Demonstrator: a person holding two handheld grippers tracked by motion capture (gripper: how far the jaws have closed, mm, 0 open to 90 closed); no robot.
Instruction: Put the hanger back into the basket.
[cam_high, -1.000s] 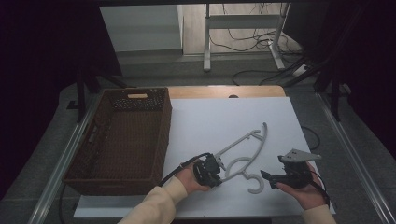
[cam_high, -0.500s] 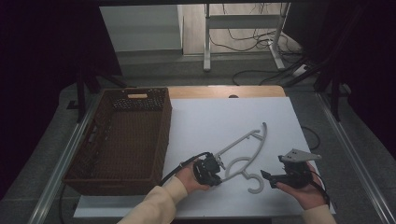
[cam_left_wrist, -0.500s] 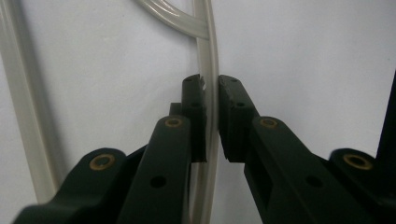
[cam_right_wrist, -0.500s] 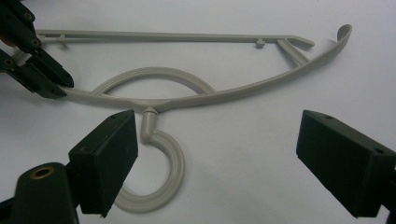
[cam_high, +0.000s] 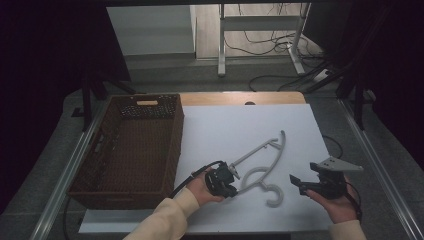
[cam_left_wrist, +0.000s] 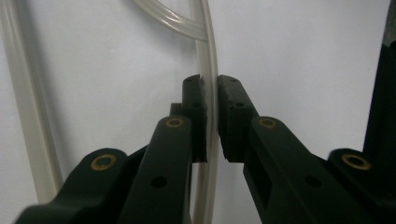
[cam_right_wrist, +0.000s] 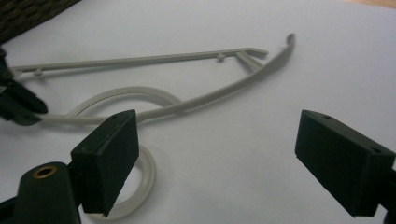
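On the bench (cam_high: 235, 98), a white sheet (cam_high: 225, 130) covers most of the wooden top; a strip of bare wood shows at the far edge. Dark wicker basket (cam_high: 131, 145) stands at the sheet's left side. Pale grey plastic hanger (cam_high: 260, 155) lies flat near the front, hook toward the person. Left gripper (cam_high: 231, 176): fingers (cam_left_wrist: 194, 116) closed on a thin bar of the hanger. Right gripper (cam_high: 296, 181): fingers (cam_right_wrist: 109, 154) wide apart, holding nothing, just beside the hook. Beyond the bench: grey floor, cables, a metal stand, dark surroundings.
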